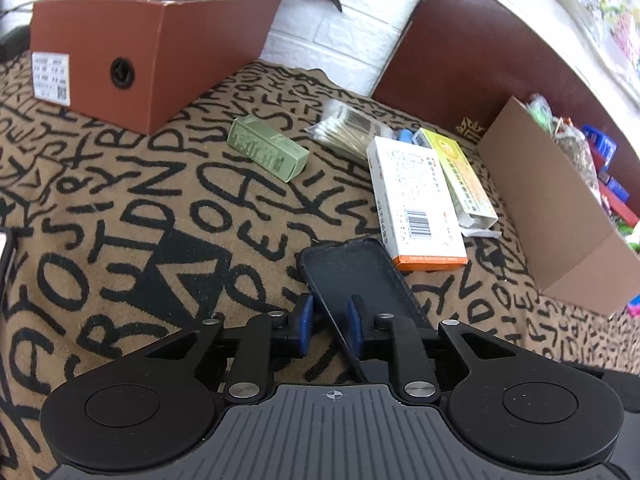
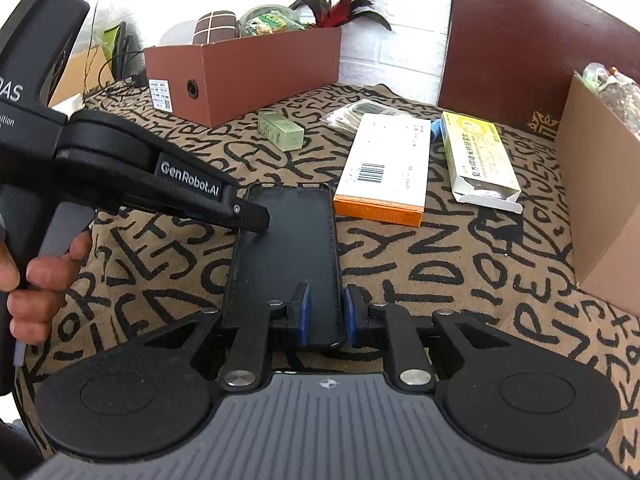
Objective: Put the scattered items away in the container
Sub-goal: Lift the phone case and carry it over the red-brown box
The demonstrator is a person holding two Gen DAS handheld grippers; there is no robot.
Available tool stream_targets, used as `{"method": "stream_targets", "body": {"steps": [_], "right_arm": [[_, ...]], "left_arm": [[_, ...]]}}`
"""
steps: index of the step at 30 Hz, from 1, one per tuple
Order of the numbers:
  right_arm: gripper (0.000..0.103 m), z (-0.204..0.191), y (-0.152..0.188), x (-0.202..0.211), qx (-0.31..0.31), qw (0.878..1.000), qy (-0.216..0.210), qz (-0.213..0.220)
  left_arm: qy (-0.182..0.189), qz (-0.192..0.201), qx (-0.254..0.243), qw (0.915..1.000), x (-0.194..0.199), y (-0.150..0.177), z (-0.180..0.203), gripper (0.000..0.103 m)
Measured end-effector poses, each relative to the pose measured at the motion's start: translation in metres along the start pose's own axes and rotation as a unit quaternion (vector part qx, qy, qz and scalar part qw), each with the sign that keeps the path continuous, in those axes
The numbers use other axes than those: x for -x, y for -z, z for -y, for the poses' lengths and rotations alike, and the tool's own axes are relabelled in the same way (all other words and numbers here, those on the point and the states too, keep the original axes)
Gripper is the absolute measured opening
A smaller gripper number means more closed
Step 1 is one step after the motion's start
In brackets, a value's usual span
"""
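A black phone case lies inside-up on the lettered blanket, held from two sides. My left gripper is shut on its left edge, one blue pad inside the case and one outside. In the right wrist view that gripper's fingertips sit on the case's far left rim. My right gripper is shut on the near right corner. The open cardboard box stands to the right, with packets in it.
Loose on the blanket: a green box, a cotton swab bag, a white-and-orange medicine box, a yellow-green box. A brown shoebox stands far left. A hand grips the left handle.
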State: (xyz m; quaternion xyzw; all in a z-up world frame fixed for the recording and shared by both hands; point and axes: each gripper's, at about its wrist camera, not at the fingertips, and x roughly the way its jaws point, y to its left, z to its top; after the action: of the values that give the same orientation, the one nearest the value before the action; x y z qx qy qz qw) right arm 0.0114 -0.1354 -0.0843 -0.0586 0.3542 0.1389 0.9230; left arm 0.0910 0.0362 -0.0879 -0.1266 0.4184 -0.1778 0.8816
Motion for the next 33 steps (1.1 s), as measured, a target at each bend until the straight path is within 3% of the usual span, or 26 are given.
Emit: {"method": "stream_targets", "body": {"steps": [2, 9, 16, 25, 28, 29, 33], "right_arm": [[0.004, -0.002, 0.000, 0.002, 0.004, 1.000, -0.007, -0.004], [0.004, -0.015, -0.002, 0.010, 0.016, 1.000, -0.014, 0.000], [0.004, -0.027, -0.026, 0.023, 0.043, 0.998, -0.018, 0.034], [0.004, -0.040, -0.103, 0.025, 0.087, 0.990, -0.031, 0.106], [0.001, -0.048, -0.136, 0.020, 0.101, 0.985, -0.051, 0.131], [0.001, -0.051, -0.147, 0.017, 0.105, 0.983, -0.058, 0.137], [0.001, -0.064, -0.181, -0.001, 0.139, 0.978, -0.048, 0.146]], "left_arm": [[0.000, -0.004, -0.002, 1.0000, 0.003, 0.000, 0.000, 0.031], [-0.003, 0.003, 0.008, 1.0000, 0.018, 0.004, -0.008, 0.024], [0.004, 0.051, 0.020, 0.9985, 0.050, -0.010, -0.017, 0.023], [-0.009, 0.137, 0.024, 0.9903, 0.096, -0.073, -0.029, 0.021], [0.014, 0.143, 0.029, 0.9892, 0.105, -0.101, -0.037, 0.007], [0.017, 0.146, 0.030, 0.9887, 0.107, -0.110, -0.039, 0.007], [-0.016, 0.165, 0.004, 0.9862, 0.104, -0.135, -0.042, 0.007]]}}
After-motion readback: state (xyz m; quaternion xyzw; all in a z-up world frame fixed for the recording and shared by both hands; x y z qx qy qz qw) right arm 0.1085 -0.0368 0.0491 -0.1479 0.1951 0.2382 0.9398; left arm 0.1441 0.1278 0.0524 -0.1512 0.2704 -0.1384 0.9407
